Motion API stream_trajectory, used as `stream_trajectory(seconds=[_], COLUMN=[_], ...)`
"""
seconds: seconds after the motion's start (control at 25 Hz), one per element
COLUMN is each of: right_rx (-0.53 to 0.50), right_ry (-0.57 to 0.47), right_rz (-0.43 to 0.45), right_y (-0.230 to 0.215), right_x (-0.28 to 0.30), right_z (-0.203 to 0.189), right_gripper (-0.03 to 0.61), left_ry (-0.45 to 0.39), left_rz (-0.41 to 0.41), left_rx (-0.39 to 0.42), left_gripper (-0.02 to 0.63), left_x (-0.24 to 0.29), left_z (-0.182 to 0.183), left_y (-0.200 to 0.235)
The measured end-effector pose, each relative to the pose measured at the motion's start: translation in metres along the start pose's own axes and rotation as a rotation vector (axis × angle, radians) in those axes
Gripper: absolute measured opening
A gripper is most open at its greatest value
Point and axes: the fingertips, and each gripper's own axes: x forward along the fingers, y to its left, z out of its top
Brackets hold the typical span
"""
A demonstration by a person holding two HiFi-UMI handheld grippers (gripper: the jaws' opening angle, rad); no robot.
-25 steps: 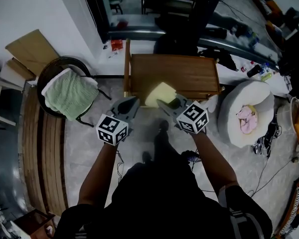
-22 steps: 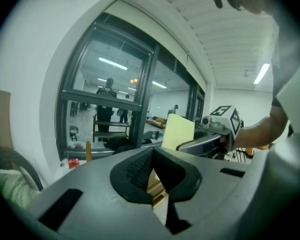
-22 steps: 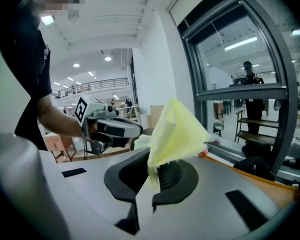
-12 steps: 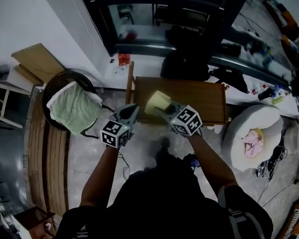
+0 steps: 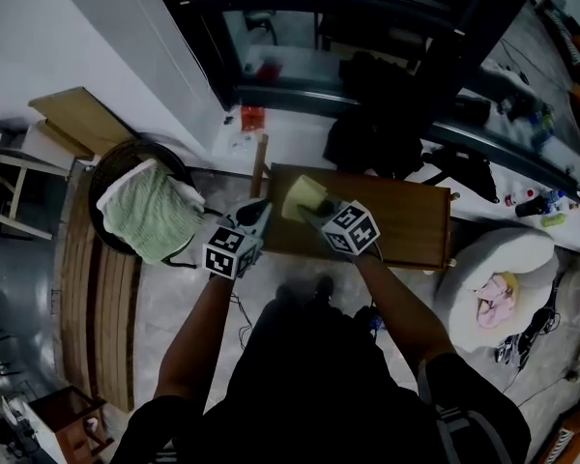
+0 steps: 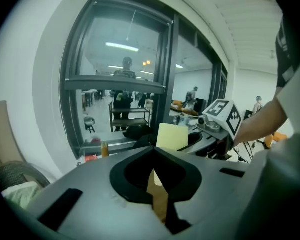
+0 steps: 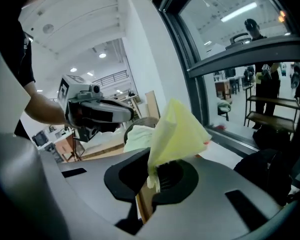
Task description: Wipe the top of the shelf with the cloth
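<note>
The wooden shelf top (image 5: 396, 222) lies in front of me in the head view. My right gripper (image 5: 311, 211) is shut on a pale yellow cloth (image 5: 303, 197) and holds it over the shelf's left end. In the right gripper view the cloth (image 7: 176, 130) stands up out of the closed jaws of the right gripper (image 7: 155, 170). My left gripper (image 5: 258, 213) hovers just left of the cloth at the shelf's left edge. Its jaws meet at the tip, so the left gripper (image 6: 154, 150) is shut with nothing in it. Brown shelf wood (image 6: 160, 196) shows below the jaws.
A round dark chair with a green towel (image 5: 147, 211) stands left of the shelf. A white round cushion (image 5: 498, 276) sits to the right. A black bag (image 5: 377, 135) lies behind the shelf by the dark window frame (image 5: 271, 27). Wooden planks (image 5: 97, 298) run along the left floor.
Both grippers have moved forward and left over the shelf, the right one carrying the cloth toward the shelf's left end. The head camera has shifted, so the shelf sits further right.
</note>
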Motion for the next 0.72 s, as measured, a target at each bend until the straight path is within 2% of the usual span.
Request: stream_trajectory(seconds=[0.44, 0.72], right_rx=[0.078, 0.127], right_ry=[0.105, 0.206], right_rz=[-0.045, -0.077], right_y=[-0.049, -0.07], right_x=[0.072, 0.101], right_z=[-0.017, -0.041], right_gripper=[0.031, 0.031], left_ry=[0.123, 0.163], left_rz=[-0.024, -0.043], left_rx=[-0.009, -0.003], left_gripper=[0.006, 0.006], left_x=[0.047, 0.062], left_z=[-0.02, -0.025], left_y=[0.05, 0.075])
